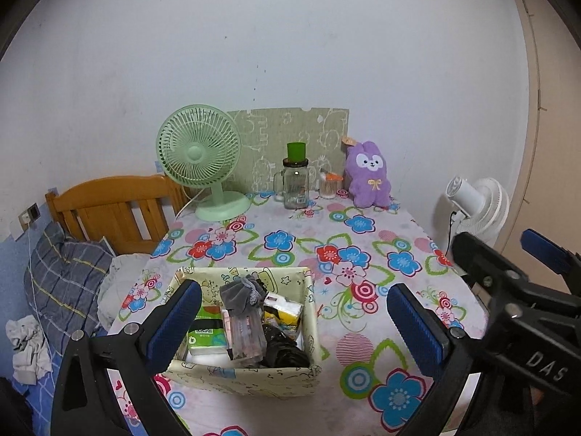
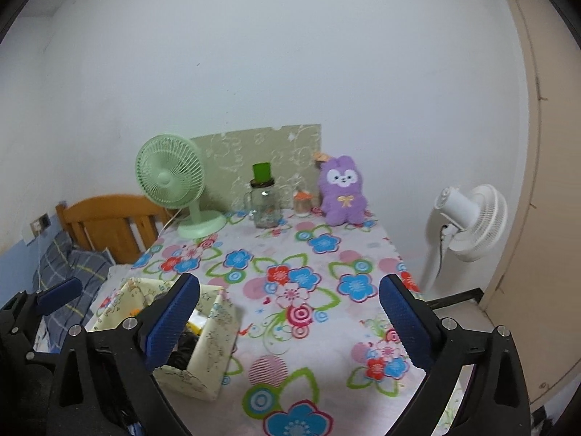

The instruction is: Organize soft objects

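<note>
A purple plush bunny (image 1: 368,175) stands upright at the far right of the flowered table, against the wall; it also shows in the right wrist view (image 2: 343,192). A cream patterned fabric box (image 1: 242,374) sits at the near left, holding a grey sock bundle (image 1: 240,295), tissue packs and dark items; the right wrist view shows the box (image 2: 214,341) too. My left gripper (image 1: 293,321) is open and empty above the box. My right gripper (image 2: 288,321) is open and empty, to the right of the box over the cloth.
A green desk fan (image 1: 201,160), a glass jar with a green cup on its lid (image 1: 296,181) and a small orange-lidded jar (image 1: 330,186) line the back of the table. A white floor fan (image 2: 468,221) stands to the right. A wooden bed with a plaid pillow (image 1: 65,276) lies left.
</note>
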A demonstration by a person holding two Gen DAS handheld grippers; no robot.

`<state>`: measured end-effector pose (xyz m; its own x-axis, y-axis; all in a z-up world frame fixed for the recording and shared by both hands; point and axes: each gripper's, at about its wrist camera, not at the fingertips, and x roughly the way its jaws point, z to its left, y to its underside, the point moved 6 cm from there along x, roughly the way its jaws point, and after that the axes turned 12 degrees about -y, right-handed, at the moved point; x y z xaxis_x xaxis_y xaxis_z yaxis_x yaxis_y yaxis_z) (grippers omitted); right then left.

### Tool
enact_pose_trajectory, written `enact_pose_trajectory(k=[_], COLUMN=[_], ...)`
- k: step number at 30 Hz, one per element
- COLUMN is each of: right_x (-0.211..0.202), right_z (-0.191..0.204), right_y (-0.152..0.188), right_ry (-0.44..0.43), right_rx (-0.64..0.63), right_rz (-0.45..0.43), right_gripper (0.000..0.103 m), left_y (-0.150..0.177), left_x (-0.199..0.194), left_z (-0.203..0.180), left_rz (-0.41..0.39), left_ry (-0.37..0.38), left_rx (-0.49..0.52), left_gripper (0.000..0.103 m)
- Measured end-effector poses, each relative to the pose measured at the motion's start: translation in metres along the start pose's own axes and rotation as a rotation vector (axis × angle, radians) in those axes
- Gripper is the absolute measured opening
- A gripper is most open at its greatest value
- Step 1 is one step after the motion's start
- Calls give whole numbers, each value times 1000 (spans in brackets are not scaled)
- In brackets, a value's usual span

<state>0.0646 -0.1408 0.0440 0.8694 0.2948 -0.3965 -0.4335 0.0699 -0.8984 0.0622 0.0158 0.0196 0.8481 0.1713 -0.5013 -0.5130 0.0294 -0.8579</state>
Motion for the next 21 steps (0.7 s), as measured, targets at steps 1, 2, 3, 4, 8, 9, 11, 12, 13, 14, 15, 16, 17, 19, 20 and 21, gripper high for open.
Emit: enact_pose_trajectory(k=[1,2,3,4,8,9,11,12,13,14,15,16,17,19,20,21], right_x=[-4,-9,-13,-17,-29,-31,-36,-38,-39,-41,-42,-42,-43,-44,-44,-44], right_z=[-1,-4,-6,-8,-14,-15,-18,-18,-19,-20,-20,-21,-21,-22,-22,-22], right_y=[0,-1,-1,-2,-3,-2,-2,-1,0,0,1,1,2,3,3,3], right_ry=[4,9,14,17,25,27,30,32,33,33,34,37,41,45,47,48], right_rx=[1,3,4,6,13,14,17,18,21,24,26,28,30,32,32,32], right_rz=[-6,-14,-21,-27,-49,-53,-61,-62,-64,-64,-65,-66,-65,-64,-64,-63], right_gripper=[101,101,102,102,103,103,103,103,103,103,103,103,103,103,103,103], left_y=[0,-1,-1,-2,-4,-4,-3,-3,-2,-2,-1,0,0,1,2,2], left_x=[-2,-3,-6,-8,-17,-19,-21,-22,-23,-24,-25,-25,-25,-25,-25,-26], left_z=[0,1,1,1,5,5,6,6,6,6,6,6,6,6,7,7], left_rz=[-3,-5,-9,-15,-37,-39,-42,-42,-43,-44,-45,-45,-44,-40,-40,-40], left_ry=[0,-1,-2,-4,-12,-15,-19,-21,-19,-17,-16,-13,-11,-7,-7,-6], left_rx=[-4,-8,-12,-15,-28,-32,-34,-36,-37,-37,-36,-36,-37,-39,-40,-41], left_gripper=[103,103,103,103,103,103,103,103,103,103,103,103,103,103,103,103])
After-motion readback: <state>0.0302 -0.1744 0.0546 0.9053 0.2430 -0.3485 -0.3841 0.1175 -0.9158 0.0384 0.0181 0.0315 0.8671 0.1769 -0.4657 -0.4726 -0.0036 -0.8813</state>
